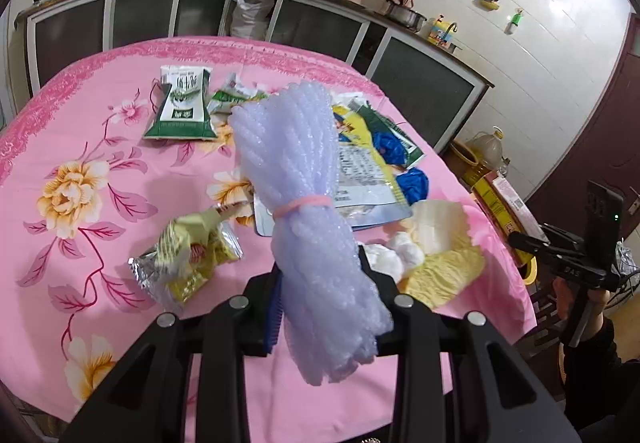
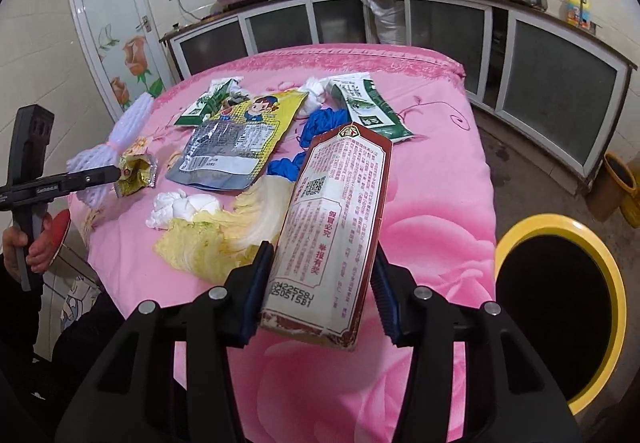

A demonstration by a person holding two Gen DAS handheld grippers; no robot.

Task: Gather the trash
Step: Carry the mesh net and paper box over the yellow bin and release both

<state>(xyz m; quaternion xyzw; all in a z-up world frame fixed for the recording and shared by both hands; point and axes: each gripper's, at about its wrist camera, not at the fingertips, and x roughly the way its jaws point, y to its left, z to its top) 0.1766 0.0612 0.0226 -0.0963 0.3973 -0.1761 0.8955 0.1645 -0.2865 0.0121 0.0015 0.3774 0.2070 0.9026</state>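
A lavender foam net bundle, tied with a pink band, hangs above the pink table in my left gripper, whose pads are shut on its lower half. The right wrist view shows that gripper at the far left with the bundle. My right gripper is shut on a red-and-white printed carton, lifted and tilted over the table's near edge. Loose trash lies on the cloth: a yellow snack bag, green pouches, blue plastic, white tissue, a cabbage leaf and a crumpled yellow wrapper.
A yellow-rimmed bin with a dark opening stands on the floor just right of the table. Kitchen cabinets run along the back and right walls. A floral door is at the left. A person's hand holds the left gripper's handle.
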